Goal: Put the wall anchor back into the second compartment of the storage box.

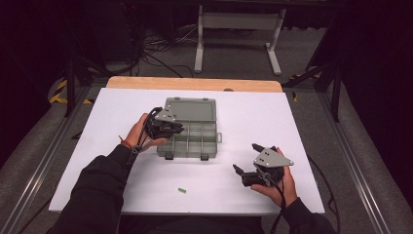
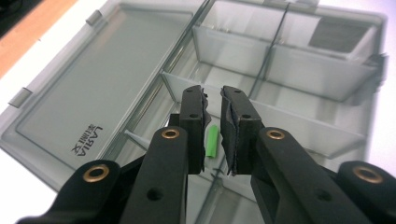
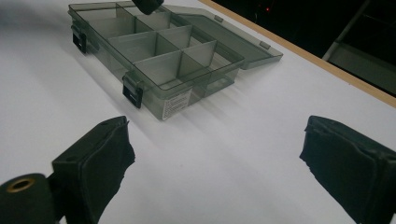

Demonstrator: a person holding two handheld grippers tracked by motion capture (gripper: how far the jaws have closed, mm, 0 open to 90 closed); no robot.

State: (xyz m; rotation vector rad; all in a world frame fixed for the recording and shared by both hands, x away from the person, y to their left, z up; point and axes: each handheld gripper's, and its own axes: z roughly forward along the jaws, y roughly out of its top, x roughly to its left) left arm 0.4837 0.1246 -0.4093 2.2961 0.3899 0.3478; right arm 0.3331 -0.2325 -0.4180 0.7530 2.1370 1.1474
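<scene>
Organizer box (image 1: pixel 192 132): I see it lying open on the white worktop (image 1: pixel 272 122), left of centre and nearer the far edge, its lid (image 2: pixel 88 88) folded flat toward that edge.
Green piece (image 2: pixel 212 141): it sits in the narrow gap between my left fingers, over a compartment at the left end of the box; I cannot tell whether the pads touch it.
Left gripper (image 2: pixel 213 135): I hold it over the left end of the box, its fingers a small way apart, not pressed together.
Right gripper (image 1: pixel 246 158): I hold it near the front right corner of the worktop, well apart from the box, its fingers spread wide with nothing between them.
Second green piece (image 1: pixel 182 190): it lies on the bare worktop near the front edge, between my two forearms.
</scene>
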